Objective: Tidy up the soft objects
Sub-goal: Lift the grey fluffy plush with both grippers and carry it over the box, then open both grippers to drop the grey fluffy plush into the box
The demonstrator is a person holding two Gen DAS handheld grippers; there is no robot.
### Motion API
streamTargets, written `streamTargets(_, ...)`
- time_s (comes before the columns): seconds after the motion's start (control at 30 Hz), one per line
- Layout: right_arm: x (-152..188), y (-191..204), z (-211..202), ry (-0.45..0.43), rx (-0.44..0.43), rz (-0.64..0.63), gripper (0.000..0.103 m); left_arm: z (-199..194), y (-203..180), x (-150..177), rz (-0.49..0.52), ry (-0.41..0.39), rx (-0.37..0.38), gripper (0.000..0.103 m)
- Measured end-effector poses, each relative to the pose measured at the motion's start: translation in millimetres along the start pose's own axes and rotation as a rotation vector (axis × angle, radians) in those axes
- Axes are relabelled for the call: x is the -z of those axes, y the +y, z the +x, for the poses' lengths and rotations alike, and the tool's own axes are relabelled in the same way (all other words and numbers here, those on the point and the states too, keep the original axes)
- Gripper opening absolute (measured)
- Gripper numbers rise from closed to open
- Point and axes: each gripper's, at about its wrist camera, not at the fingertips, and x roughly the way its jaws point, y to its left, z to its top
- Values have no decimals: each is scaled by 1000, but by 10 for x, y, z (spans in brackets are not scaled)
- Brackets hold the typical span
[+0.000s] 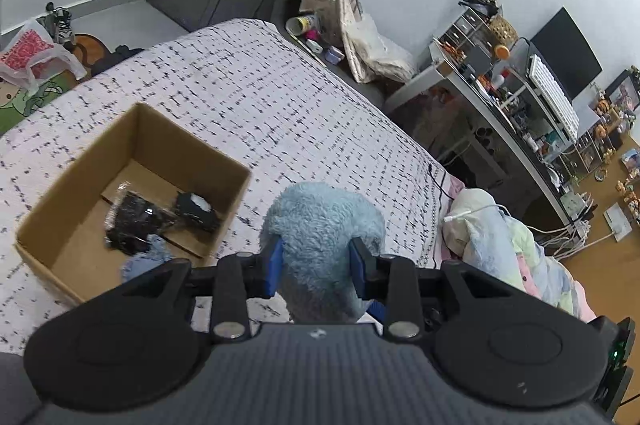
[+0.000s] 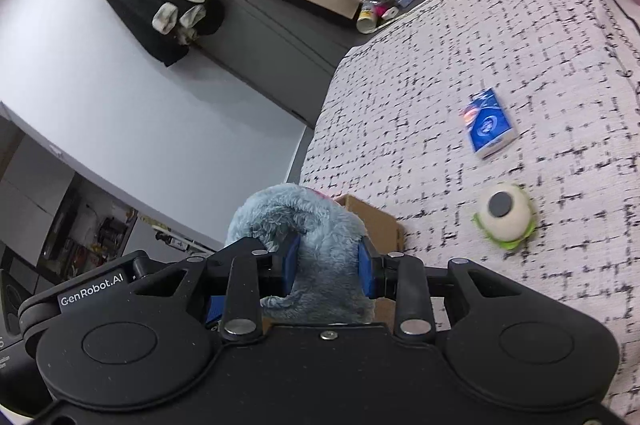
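My left gripper (image 1: pixel 318 267) is shut on a fluffy light-blue plush (image 1: pixel 320 225), held above the bed just right of an open cardboard box (image 1: pixel 224 161). The box holds black wrapped items (image 1: pixel 136 221) and a bit of blue plush (image 1: pixel 146 259) at its near wall. My right gripper (image 2: pixel 330 269) is shut on a grey-blue plush (image 2: pixel 296 221), with the box corner (image 2: pixel 376 221) just behind it. A round white-and-green eyeball plush (image 2: pixel 504 217) and a blue tissue pack (image 2: pixel 488 123) lie on the bed to the right.
The bed (image 1: pixel 260 97) has a white cover with black dashes. A pastel blanket (image 1: pixel 508 249) is bunched at its right edge. A cluttered desk with monitor (image 1: pixel 560 57) stands beyond. Bags and bottles (image 1: pixel 348 33) sit on the floor at the bed's far corner.
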Motion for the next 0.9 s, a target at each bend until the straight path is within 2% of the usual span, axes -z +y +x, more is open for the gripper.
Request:
streamTargets(0.43,60,446,526,39,-23,-48,31,-128,497,-270,-42,-111,-39,33)
streamTargets(0.67,94,549,840,70,5,-75,31,-21,743,-411,-57,-107,-70,31)
streamTargets(0.9,92,505,876,78,46,-100,32,196,902,-505,-65,-88,-100,30)
